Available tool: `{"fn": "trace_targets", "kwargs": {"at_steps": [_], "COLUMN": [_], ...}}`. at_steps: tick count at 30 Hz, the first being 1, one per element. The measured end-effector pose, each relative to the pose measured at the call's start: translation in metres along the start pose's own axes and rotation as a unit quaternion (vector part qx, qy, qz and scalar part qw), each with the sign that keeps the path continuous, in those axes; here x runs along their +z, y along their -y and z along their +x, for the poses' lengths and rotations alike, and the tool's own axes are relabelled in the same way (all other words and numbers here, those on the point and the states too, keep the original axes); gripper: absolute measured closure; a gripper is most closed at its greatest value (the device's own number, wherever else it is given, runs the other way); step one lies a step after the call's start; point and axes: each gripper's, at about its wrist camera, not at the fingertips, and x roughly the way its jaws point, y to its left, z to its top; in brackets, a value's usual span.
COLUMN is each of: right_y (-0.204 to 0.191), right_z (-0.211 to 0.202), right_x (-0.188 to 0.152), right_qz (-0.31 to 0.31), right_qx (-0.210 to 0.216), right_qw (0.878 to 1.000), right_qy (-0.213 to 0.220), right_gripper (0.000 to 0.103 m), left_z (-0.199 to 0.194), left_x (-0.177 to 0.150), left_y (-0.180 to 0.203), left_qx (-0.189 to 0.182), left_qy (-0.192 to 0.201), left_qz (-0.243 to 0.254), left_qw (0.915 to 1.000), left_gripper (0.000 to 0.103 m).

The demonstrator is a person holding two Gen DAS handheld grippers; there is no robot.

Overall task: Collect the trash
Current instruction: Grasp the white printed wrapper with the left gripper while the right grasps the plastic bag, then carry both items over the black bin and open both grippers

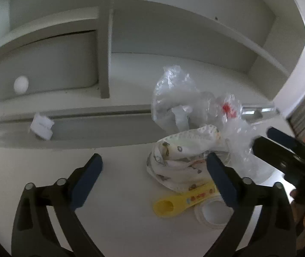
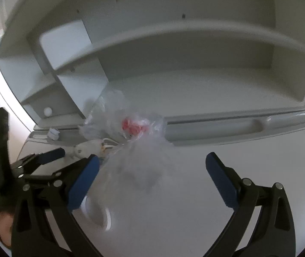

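A crumpled clear plastic bag (image 1: 186, 98) with a red patch lies on the white desk (image 1: 120, 192), over a printed white cloth (image 1: 180, 156). It also shows blurred in the right wrist view (image 2: 131, 128). A small white crumpled wrapper (image 1: 42, 126) sits in the desk's groove at left. My left gripper (image 1: 154, 180) is open, its right finger over the cloth's edge. My right gripper (image 2: 152, 177) is open, with the plastic bag's near part lying between its fingers; it also appears in the left wrist view (image 1: 281, 147).
A yellow measuring spoon (image 1: 184, 201) and a roll of clear tape (image 1: 214, 214) lie near my left gripper's right finger. White shelving (image 1: 105, 42) with a drawer knob (image 1: 21, 84) stands behind the desk. A pen tray groove (image 2: 238, 126) runs along the desk's back.
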Motion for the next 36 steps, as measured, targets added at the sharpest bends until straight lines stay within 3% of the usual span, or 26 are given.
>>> {"fn": "trace_targets", "kwargs": {"at_steps": [1, 2, 3, 4, 5, 7, 13, 18, 25, 36], "right_y": [0.001, 0.004, 0.006, 0.008, 0.010, 0.012, 0.013, 0.019, 0.027, 0.025], "right_z": [0.008, 0.012, 0.017, 0.021, 0.025, 0.022, -0.014, -0.041, -0.039, -0.034], "right_x": [0.001, 0.000, -0.001, -0.003, -0.006, -0.007, -0.002, 0.001, 0.001, -0.001], "right_qz": [0.006, 0.009, 0.010, 0.013, 0.019, 0.022, 0.012, 0.017, 0.021, 0.017], "right_qx": [0.007, 0.014, 0.019, 0.026, 0.033, 0.037, -0.009, -0.037, -0.028, -0.015], "right_qw": [1.000, 1.000, 1.000, 0.999, 0.999, 0.999, 0.997, 0.989, 0.991, 0.993], "right_qy": [-0.007, -0.011, -0.017, -0.024, -0.025, -0.017, 0.078, 0.144, 0.130, 0.114], "right_gripper": [0.014, 0.029, 0.040, 0.061, 0.075, 0.084, 0.088, 0.089, 0.089, 0.089], "left_z": [0.000, 0.000, 0.001, 0.002, 0.003, 0.002, -0.032, -0.035, -0.026, -0.027], "left_x": [0.000, 0.001, 0.002, 0.002, 0.002, 0.001, 0.006, 0.008, 0.012, 0.010], "left_y": [0.001, 0.002, 0.005, 0.006, 0.006, 0.008, -0.018, -0.049, -0.028, -0.034], "left_qx": [-0.003, -0.007, -0.016, -0.025, -0.030, -0.044, -0.008, 0.010, 0.022, 0.021], "left_qy": [0.002, 0.004, 0.005, 0.005, 0.006, 0.013, 0.103, 0.109, 0.101, 0.100], "left_qz": [0.007, 0.011, 0.012, 0.012, 0.015, 0.015, -0.033, -0.087, -0.065, -0.069], "left_qw": [1.0000, 0.9999, 0.9998, 0.9996, 0.9994, 0.9989, 0.9942, 0.9902, 0.9925, 0.9924], "left_gripper": [0.029, 0.051, 0.061, 0.064, 0.074, 0.075, 0.076, 0.076, 0.076, 0.076]}}
